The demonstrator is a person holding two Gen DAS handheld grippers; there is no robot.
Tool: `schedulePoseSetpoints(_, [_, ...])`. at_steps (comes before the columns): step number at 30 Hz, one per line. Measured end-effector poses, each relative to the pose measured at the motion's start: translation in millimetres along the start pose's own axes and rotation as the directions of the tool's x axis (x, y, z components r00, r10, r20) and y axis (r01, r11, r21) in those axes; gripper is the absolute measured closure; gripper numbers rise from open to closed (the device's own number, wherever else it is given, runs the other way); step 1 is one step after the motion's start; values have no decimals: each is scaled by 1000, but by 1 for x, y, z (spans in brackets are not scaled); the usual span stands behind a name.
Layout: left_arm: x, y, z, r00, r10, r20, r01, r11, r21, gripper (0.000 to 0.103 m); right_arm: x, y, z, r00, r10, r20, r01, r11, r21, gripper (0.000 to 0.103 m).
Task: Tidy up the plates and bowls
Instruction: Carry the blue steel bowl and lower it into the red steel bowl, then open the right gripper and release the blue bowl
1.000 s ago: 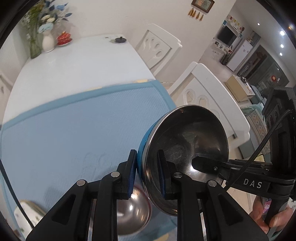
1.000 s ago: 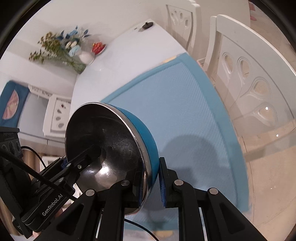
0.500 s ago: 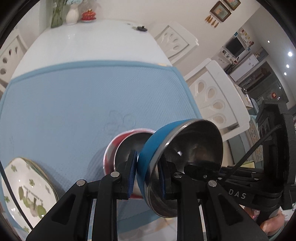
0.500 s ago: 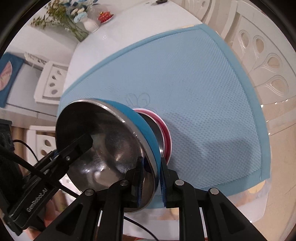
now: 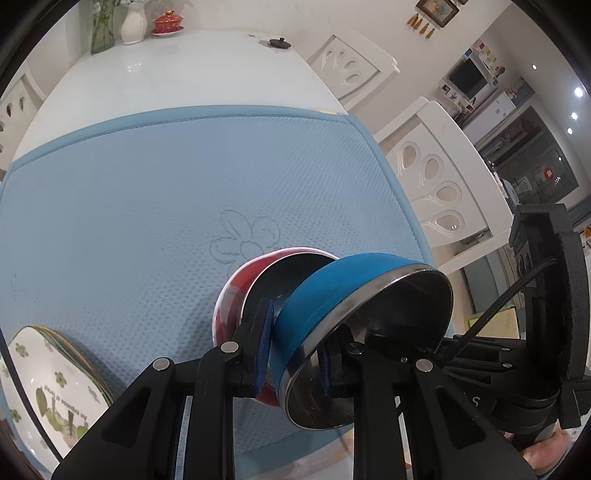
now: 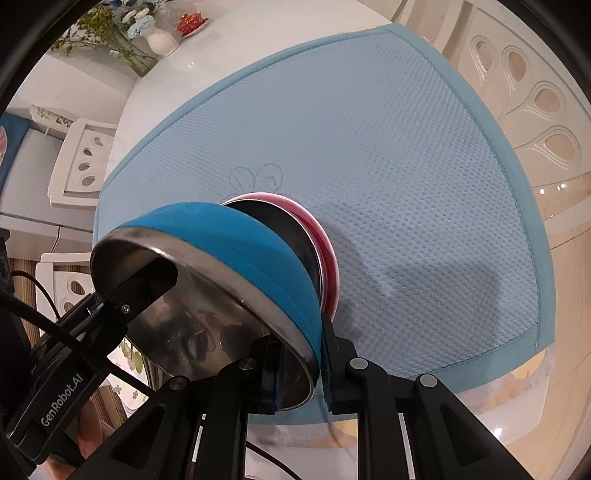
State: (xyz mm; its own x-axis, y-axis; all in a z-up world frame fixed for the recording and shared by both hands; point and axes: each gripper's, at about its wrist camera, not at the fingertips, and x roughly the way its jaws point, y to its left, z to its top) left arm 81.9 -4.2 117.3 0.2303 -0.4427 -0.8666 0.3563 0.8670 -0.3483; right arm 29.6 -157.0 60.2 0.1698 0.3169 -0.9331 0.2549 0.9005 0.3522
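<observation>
Nearest, in the left wrist view: left gripper [image 5: 293, 354] clamped on the rim of a blue bowl [image 5: 332, 284] with a steel inside, one finger against the blue outer wall, the other inside. Opposite rim pinched the same way by the right gripper [image 6: 301, 363], also seen at the right edge of the left view. Blue bowl tilted, held between both tools just above a red bowl [image 5: 236, 288], its underside dipping into the red bowl's steel hollow; contact between them impossible to judge. Red bowl resting on a blue textured mat [image 5: 147, 192], near its front edge, just before an embossed flower outline [image 5: 245, 240]. At near left, a white plate with green clovers [image 5: 48, 376]. Beyond the mat, bare white table [image 5: 184, 70]. At the far end, a small black lid [image 5: 280, 42], a red lidded cup [image 5: 168, 23], a white vase [image 5: 132, 24]. White chairs [image 5: 436, 177] along the right side.
</observation>
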Motion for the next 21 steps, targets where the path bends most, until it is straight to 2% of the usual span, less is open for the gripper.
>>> schedulePoseSetpoints(6, [0,6,-1,1000,-14,-21,13,1000,-12,85,2,-4,2,1000,14,-24,-14,1000,8,88])
schedulePoseSetpoints(10, [-10,13,-3,1000,12,4,-12,1000,-18,82,0,-10,7,999,23,-29,-23,1000,17,88])
schedulePoseSetpoints(13, [-16,22,-3,1000,-11,16,12,999,-46,82,-3,-16,12,999,31,-28,-30,999,30,88])
schedulePoseSetpoints(21, [-16,36,-9,1000,-7,14,8,995,-101,82,-3,-21,14,998,36,-42,-35,999,31,88])
